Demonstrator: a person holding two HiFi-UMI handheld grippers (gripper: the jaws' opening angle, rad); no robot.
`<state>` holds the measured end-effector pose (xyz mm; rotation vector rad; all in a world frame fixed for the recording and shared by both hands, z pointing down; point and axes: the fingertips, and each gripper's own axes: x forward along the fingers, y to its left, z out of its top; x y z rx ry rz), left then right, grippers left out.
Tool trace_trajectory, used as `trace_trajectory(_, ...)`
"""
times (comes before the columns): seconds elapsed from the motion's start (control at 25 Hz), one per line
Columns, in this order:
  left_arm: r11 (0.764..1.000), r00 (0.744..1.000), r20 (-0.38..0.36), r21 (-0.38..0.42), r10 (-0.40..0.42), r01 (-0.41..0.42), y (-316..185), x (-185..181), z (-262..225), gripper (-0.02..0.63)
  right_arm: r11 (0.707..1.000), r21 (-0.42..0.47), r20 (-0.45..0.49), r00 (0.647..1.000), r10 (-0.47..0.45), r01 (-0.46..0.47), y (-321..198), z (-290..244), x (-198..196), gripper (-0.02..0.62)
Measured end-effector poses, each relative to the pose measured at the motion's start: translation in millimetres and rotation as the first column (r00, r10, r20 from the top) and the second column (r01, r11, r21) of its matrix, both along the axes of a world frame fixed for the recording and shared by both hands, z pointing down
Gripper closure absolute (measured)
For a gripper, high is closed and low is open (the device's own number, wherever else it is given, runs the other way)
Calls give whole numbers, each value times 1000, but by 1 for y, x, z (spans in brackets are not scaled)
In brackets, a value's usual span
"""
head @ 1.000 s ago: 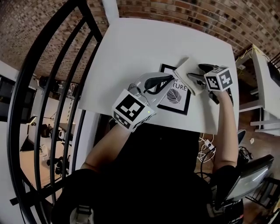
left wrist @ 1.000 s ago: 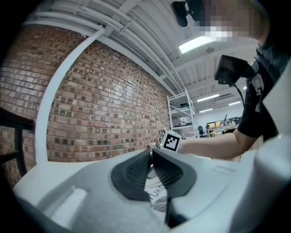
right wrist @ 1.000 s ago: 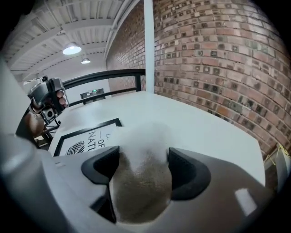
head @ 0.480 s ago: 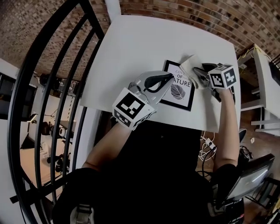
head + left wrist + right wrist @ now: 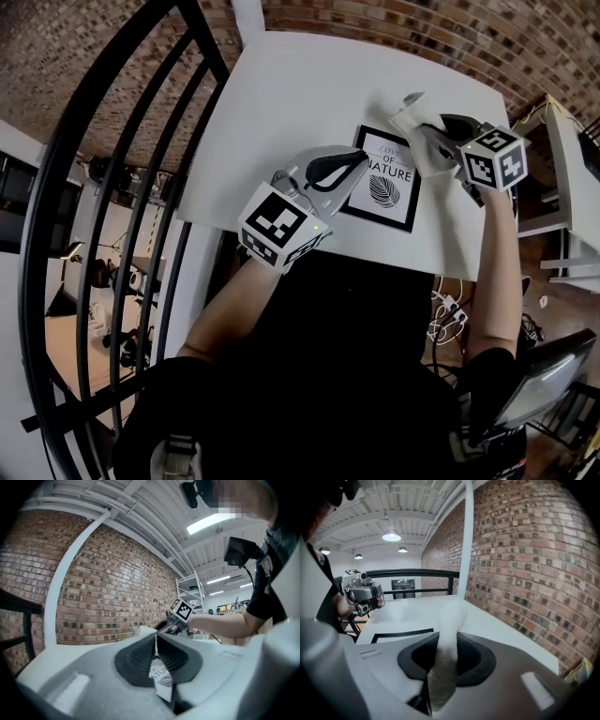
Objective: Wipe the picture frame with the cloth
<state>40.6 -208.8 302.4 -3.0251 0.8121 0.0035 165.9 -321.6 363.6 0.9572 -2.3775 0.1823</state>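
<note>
**Head view.** A black-bordered rectangular picture frame with a leaf print and the word NATURE (image 5: 384,186) is seen lying flat on the white rectangular table (image 5: 300,94). The left gripper (image 5: 360,157) is held at the frame's left side. Its jaws are drawn together and its tips are set against the frame's far left corner. Over at the frame's far right corner the right gripper (image 5: 429,137) is lifted off the table. A white terry cloth (image 5: 414,119) is clamped in it and carried just beside that corner. A black metal railing (image 5: 103,187) is seen well to the left of the frame, and a red brick wall (image 5: 422,28) beyond its far side.

**Left gripper view.** The two dark pads (image 5: 140,660) are shown pressed together, with only a hairline left between them. The frame's print (image 5: 161,674) is glimpsed directly beneath the tips. Past the frame's far side the right gripper is picked out, marker cube uppermost.

**Right gripper view.** The jaws have just been closing, and the pads are now pressed on the cloth (image 5: 449,618). The cloth is pinched upright between them as a pale column. The frame's black border (image 5: 401,633) is caught low to the left of the cloth, and the left gripper is seen beyond the frame's far edge.
</note>
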Motion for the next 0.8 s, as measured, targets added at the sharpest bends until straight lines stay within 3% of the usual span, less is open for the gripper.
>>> trace_trajectory(0.16,1000,1000,5,2,-17,17,2,-5,0,597,994,74,-134,989,-67,77,-12,0,-29,505)
trace_trajectory(0.36,999,999,7,4,-32,32,4,-12,-1,598,982,88,-318,939,-131,167,-23,28,-62,505)
trace_trajectory(0.8,997,997,-2,-17,-72,72,1,-29,9,598,946,56,-363,889,-278,319,36,37,-113,505)
